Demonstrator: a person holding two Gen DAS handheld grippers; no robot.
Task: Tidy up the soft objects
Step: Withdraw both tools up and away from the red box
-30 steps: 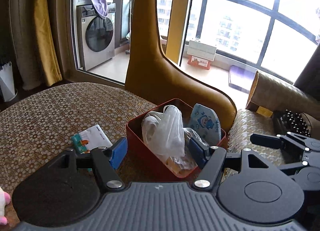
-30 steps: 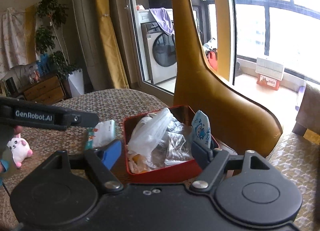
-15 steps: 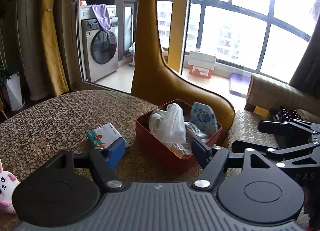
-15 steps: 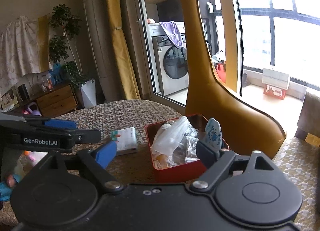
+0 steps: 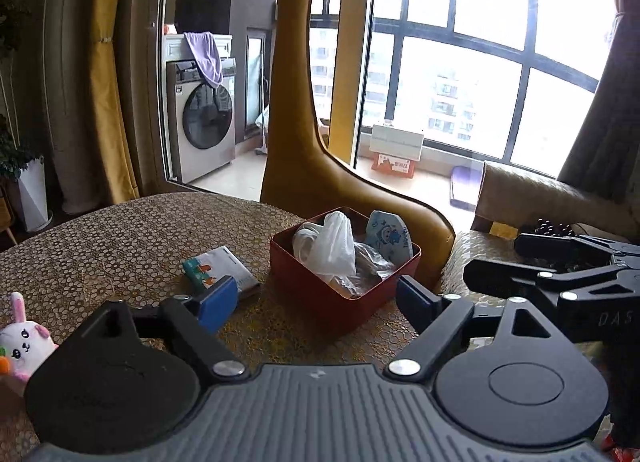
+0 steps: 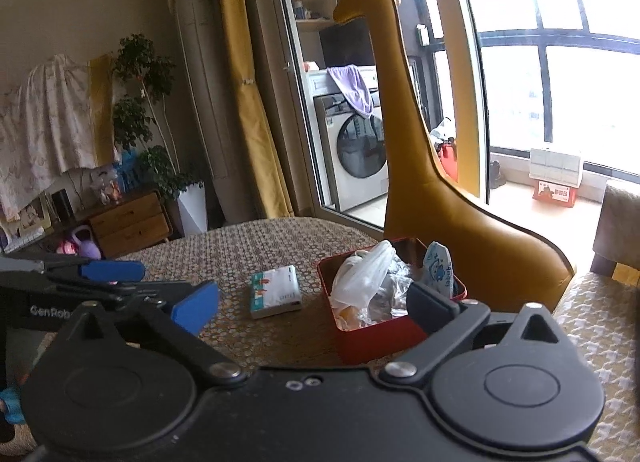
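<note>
- Your way across the table (image 5: 120, 230) lies bare on the left.
- The red box (image 5: 320, 294), tissue pack (image 5: 220, 268) and giraffe (image 5: 296, 134) block the middle.

Bag (image 5: 328, 246) in box (image 5: 320, 294), tissue pack (image 5: 218, 268) left of it

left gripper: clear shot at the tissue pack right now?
Probably yes. The left gripper is open and empty, and the tissue pack lies flat on the table just ahead, clear of the red box, nothing on it.
</note>
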